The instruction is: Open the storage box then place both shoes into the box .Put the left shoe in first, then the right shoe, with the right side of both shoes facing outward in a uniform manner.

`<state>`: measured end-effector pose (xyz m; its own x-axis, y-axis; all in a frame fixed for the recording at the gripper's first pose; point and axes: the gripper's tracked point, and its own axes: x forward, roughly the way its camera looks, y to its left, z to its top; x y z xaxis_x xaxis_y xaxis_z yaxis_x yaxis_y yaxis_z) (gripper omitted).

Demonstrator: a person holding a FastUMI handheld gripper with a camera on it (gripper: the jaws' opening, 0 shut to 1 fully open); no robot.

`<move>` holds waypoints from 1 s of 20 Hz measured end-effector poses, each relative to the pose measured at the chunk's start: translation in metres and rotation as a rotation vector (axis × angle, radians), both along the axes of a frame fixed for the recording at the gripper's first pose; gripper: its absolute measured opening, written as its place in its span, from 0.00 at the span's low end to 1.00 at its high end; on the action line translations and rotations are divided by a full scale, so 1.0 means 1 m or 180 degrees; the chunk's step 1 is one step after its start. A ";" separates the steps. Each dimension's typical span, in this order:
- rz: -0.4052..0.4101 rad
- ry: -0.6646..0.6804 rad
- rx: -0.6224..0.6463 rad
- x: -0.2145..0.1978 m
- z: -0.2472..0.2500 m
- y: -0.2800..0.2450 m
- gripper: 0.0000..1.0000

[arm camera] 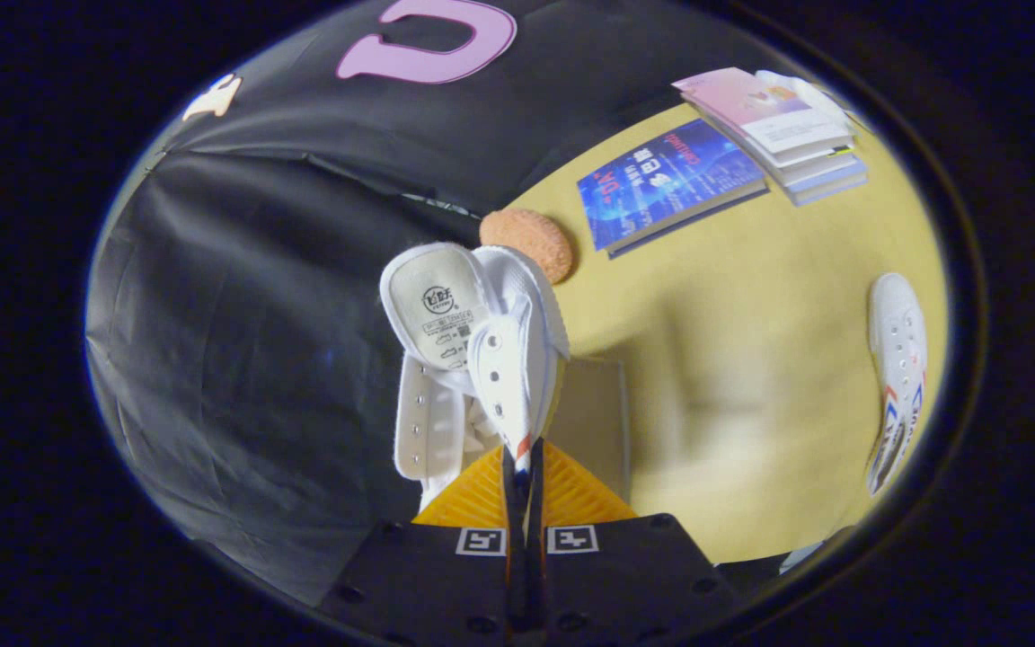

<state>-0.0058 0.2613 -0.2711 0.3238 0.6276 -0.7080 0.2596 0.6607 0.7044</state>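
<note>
The fingers (523,467) are pressed nearly together, pinching the thin eyelet edge of a white canvas shoe (473,350) between them. The shoe hangs off the tips toward 12 o'clock, its tongue flopped open so the printed inner label faces the camera. Pinching that narrow flap looks like a sensible choice: it is the one part slim enough for a tight two-sided grip, and it lets the shoe dangle free for turning.

The second shoe (897,382) lies on its side on the yellow desk (751,359), well apart at about 3 o'clock from the fingers. Whether the held shoe is the left one cannot be told from here.

Just beyond the fingertips, at about 1 o'clock, a pale boxy shape (594,413) sits behind the held shoe; it may be the storage box, but it is too hidden to be sure. Farther off, around 1 to 2 o'clock, lie a blue book (666,184) and a stack of books (778,121), with an orange round sponge-like thing (531,241) near the held shoe's top.

Judging by this, the carrying step is under way.
</note>
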 end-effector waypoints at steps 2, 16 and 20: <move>0.0061 -0.0005 0.0063 0.001 0.002 0.031 0.03; 0.0429 0.0202 -0.0408 -0.033 -0.076 0.150 0.03; 0.0486 0.0089 -0.0669 -0.032 -0.091 0.149 0.03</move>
